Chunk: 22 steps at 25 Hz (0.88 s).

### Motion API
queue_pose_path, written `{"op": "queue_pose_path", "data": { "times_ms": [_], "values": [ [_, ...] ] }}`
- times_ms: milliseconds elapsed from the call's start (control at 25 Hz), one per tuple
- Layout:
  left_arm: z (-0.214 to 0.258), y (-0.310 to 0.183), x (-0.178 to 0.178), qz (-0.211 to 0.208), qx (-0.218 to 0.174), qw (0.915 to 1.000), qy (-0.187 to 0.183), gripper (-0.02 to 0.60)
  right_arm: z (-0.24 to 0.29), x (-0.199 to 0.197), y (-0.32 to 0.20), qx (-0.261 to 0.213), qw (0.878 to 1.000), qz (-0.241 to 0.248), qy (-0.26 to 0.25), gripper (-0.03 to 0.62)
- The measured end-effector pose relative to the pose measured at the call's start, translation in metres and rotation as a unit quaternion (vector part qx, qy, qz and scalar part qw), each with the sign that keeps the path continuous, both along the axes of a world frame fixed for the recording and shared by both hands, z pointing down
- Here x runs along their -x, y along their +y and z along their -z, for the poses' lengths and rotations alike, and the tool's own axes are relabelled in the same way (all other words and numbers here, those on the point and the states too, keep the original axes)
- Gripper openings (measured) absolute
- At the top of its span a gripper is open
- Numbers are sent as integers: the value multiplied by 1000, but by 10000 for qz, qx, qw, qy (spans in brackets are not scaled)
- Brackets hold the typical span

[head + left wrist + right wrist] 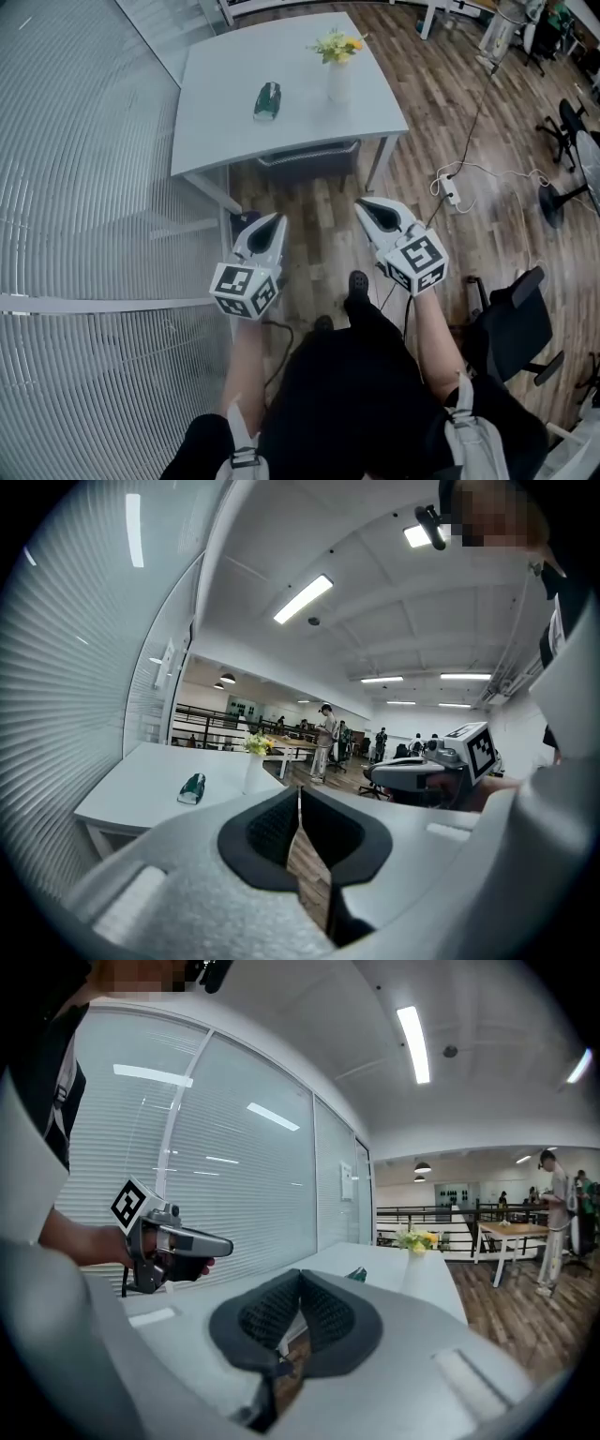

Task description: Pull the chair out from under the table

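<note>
The chair (pixel 309 157) is tucked under the near edge of the white table (pixel 225 103); only its dark backrest top shows. My left gripper (pixel 278 219) and right gripper (pixel 360 204) hover side by side above the wood floor, a short way in front of the chair and touching nothing. Both are shut with nothing between the pads. In the left gripper view the left gripper (pixel 298 795) points toward the table (pixel 131 785), and the jaws hide the chair. The right gripper (pixel 300 1280) also faces the table (pixel 398 1269).
A flower vase (pixel 338 75) and a small green object (pixel 267 100) sit on the table. A glass wall with blinds (pixel 84 187) runs along the left. A power strip with cables (pixel 451 191) lies on the floor; a black office chair (pixel 511 323) stands at the right.
</note>
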<state>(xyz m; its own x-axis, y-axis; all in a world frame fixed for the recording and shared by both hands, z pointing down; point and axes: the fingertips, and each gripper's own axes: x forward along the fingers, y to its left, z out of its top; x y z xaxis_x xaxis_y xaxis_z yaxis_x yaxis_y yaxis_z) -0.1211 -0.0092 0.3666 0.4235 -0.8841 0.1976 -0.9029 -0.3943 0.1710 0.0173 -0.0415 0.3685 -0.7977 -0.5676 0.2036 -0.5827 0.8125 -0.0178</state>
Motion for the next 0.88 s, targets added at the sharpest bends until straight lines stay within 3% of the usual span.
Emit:
{"op": "queue_pose_path", "data": {
  "times_ms": [440,880],
  "values": [
    [-4,-82,-41,479,186,9986,-91,18,-9,-26,-93,-81,9980,580,245,4],
    [-21,-109,-57,793,455,9954,-289,18,-27,-34,-138,172,9961,863,86,5]
  ]
}}
